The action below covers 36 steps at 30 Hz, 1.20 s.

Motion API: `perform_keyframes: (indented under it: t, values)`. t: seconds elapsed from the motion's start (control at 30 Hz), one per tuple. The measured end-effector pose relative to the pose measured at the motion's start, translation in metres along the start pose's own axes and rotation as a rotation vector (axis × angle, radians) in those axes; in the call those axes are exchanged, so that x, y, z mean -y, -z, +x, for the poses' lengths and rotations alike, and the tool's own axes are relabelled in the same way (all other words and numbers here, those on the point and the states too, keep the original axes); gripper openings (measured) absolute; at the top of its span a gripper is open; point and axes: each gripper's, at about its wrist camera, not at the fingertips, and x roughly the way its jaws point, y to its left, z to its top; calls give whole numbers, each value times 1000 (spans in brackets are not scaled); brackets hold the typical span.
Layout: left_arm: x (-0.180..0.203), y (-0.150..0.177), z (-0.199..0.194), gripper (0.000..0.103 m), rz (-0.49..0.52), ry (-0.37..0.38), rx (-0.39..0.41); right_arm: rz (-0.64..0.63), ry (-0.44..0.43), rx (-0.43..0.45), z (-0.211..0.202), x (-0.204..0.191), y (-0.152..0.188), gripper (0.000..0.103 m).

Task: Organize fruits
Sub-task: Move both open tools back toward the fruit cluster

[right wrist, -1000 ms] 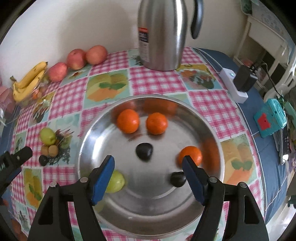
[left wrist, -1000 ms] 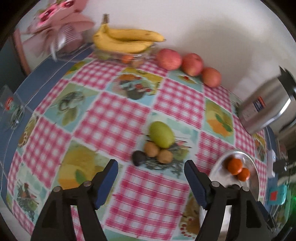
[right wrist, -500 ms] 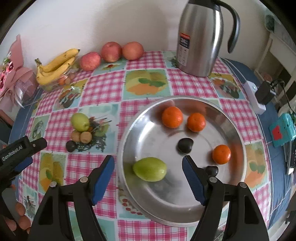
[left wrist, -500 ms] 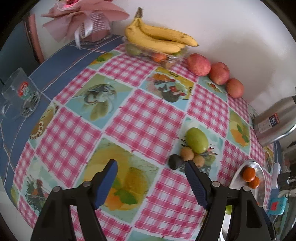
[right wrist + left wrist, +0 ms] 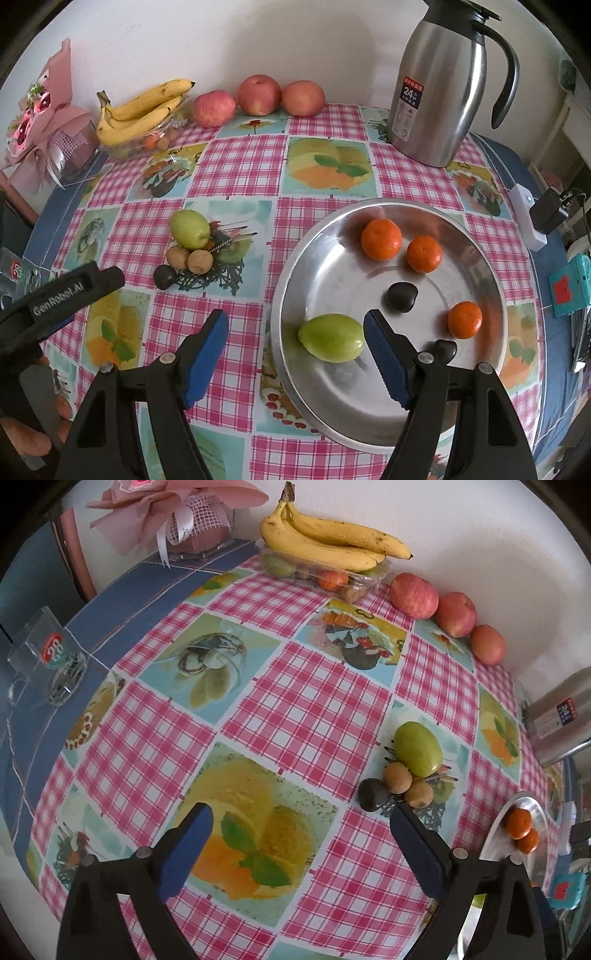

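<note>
Left gripper (image 5: 301,840) open and empty, right gripper (image 5: 295,343) open, steel tray (image 5: 496,840) cut off lower right, small dark fruit (image 5: 445,350) partly hidden behind a finger.

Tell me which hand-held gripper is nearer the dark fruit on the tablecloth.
Left. The left hand-held gripper has the dark fruit just beyond its right fingertip; the right hand-held gripper hangs at the steel plate's rim, farther away.

— What lettering is showing up legibly?

— "GenRobot.AI" is reading in pale letters along the black body of the left gripper (image 5: 62,295). The steel thermos jug (image 5: 439,85) is carrying a label with a clear "24"; its smaller print is blurring out.

— Anything else?

— The glass mug (image 5: 51,661) is showing a round emblem, apparently "28".
</note>
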Motion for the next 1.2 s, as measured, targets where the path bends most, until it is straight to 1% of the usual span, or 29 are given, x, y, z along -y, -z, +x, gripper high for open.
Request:
perform_keyframes:
  t: [0.13,0.2,0.23,0.27,0.57,0.63,0.7,0.73,0.87,0.9,1.0,1.1,1.2]
  values:
    - [2,2,2,101,13,-18,1,3,-2,-1,1,0,-1,77]
    - [2,3,3,102,19,-26,0,6,-4,-3,1,1,-1,83]
    - [2,3,3,102,19,-29,0,9,-6,-2,1,2,-1,91]
    - [2,3,4,102,20,-31,1,11,-5,1,1,2,-1,93]
    - [0,3,0,103,14,-39,26,34,-7,43,-5,6,-2,94]
    - [-2,3,-2,103,8,-58,41,41,-9,52,-7,7,-2,97]
    - [-1,1,-4,103,13,-125,60,49,-17,57,-7,8,-2,97]
    - [-1,1,-5,103,23,-133,72,54,-20,59,-7,8,-2,97]
    - [-4,-3,-9,103,0,-88,99,62,-23,63,-6,7,-2,97]
    - [-4,-4,-11,103,0,-87,108,57,-21,65,-5,6,-2,97]
    - [-2,-6,-12,103,2,-118,118,54,-7,72,-5,4,-1,97]
    - [-4,-6,-11,103,-20,-135,141,53,-8,86,-6,2,-2,97]
    - [-10,-7,-6,103,-63,-109,113,43,-6,97,-6,-2,-2,97]
